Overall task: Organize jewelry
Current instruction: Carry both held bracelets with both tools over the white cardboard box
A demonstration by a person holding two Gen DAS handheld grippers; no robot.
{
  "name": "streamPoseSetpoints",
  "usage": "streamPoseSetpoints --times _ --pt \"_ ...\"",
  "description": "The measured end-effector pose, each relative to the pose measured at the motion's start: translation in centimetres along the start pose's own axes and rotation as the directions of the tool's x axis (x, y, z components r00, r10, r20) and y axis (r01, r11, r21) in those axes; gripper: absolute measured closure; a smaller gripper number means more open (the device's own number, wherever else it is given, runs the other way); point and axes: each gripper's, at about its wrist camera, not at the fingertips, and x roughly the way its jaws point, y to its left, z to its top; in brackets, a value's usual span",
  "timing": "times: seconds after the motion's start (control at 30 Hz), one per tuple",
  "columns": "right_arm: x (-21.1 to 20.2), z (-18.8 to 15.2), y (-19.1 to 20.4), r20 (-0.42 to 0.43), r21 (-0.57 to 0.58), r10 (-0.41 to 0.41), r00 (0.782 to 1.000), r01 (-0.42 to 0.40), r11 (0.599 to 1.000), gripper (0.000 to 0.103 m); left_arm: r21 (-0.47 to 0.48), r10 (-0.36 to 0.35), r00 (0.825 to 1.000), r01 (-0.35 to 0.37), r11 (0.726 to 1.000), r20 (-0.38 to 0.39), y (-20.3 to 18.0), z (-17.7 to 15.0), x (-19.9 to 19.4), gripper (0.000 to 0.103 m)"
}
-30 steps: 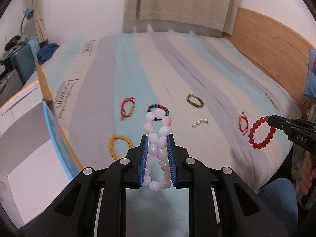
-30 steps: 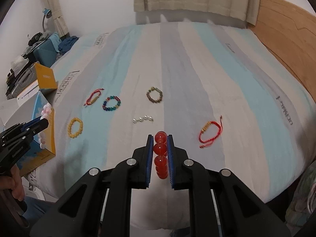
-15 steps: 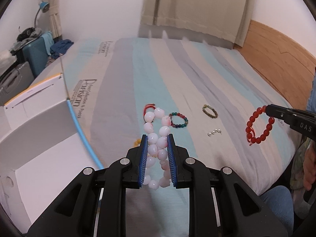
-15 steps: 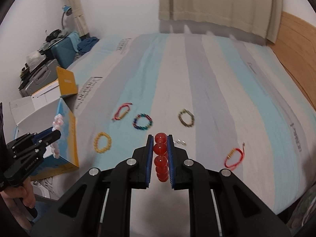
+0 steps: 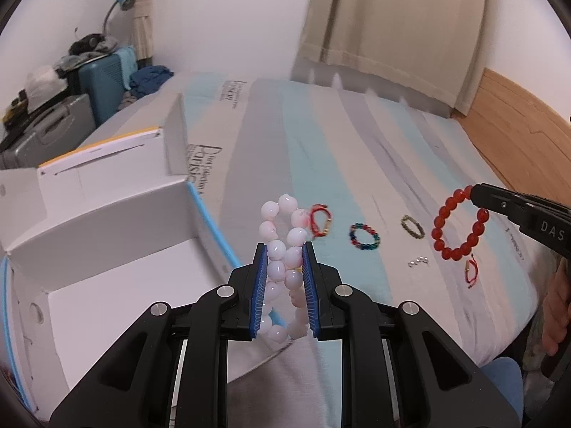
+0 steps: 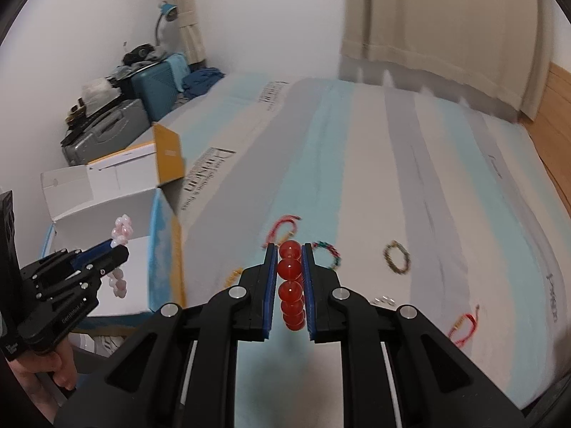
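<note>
My left gripper (image 5: pixel 284 249) is shut on a pink bead bracelet (image 5: pixel 282 242), held above the bed's near edge beside an open white cardboard box (image 5: pixel 107 228). My right gripper (image 6: pixel 289 249) is shut on a red bead bracelet (image 6: pixel 291 281); in the left wrist view that red bracelet (image 5: pixel 458 224) hangs in the air at the right. From the right wrist view the left gripper (image 6: pixel 119 249) holds the pink bracelet (image 6: pixel 121 232) over the box (image 6: pixel 107 207). On the striped bedspread lie a red cord bracelet (image 5: pixel 321 219), a multicolour bead bracelet (image 5: pixel 364 237), an olive bracelet (image 5: pixel 412 226) and small pearls (image 5: pixel 417 261).
A second red cord bracelet (image 5: pixel 471 271) lies near the bed's right edge, and a yellow bracelet (image 6: pixel 233 274) shows partly behind my right gripper. Suitcases (image 5: pixel 103 85) and a blue lamp (image 5: pixel 125 0) stand at the far left. A wooden headboard (image 5: pixel 517 128) bounds the right. Hands (image 6: pixel 46 374) grip both handles.
Both grippers have swung left and risen, each keeping its bracelet. The white box now fills much more of the left wrist view, and the loose bracelets have slid right.
</note>
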Motion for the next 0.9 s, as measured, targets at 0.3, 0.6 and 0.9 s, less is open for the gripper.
streamPoseSetpoints --times 0.3,0.6,0.9 --pt "1.1 1.5 5.8 0.010 -0.067 0.064 0.998 -0.063 0.996 0.090 -0.081 0.068 0.998 -0.066 0.994 0.016 5.5 0.2 -1.3 0.084" --pt "3.0 2.3 12.7 0.000 -0.145 0.139 0.990 -0.138 0.980 0.090 -0.178 0.181 0.983 -0.179 0.968 -0.004 11.7 -0.9 -2.3 0.084" --pt "6.5 1.4 18.2 -0.062 -0.191 0.204 0.977 -0.212 0.958 0.090 -0.220 0.257 0.965 -0.263 0.939 -0.060 16.6 -3.0 -2.8 0.084"
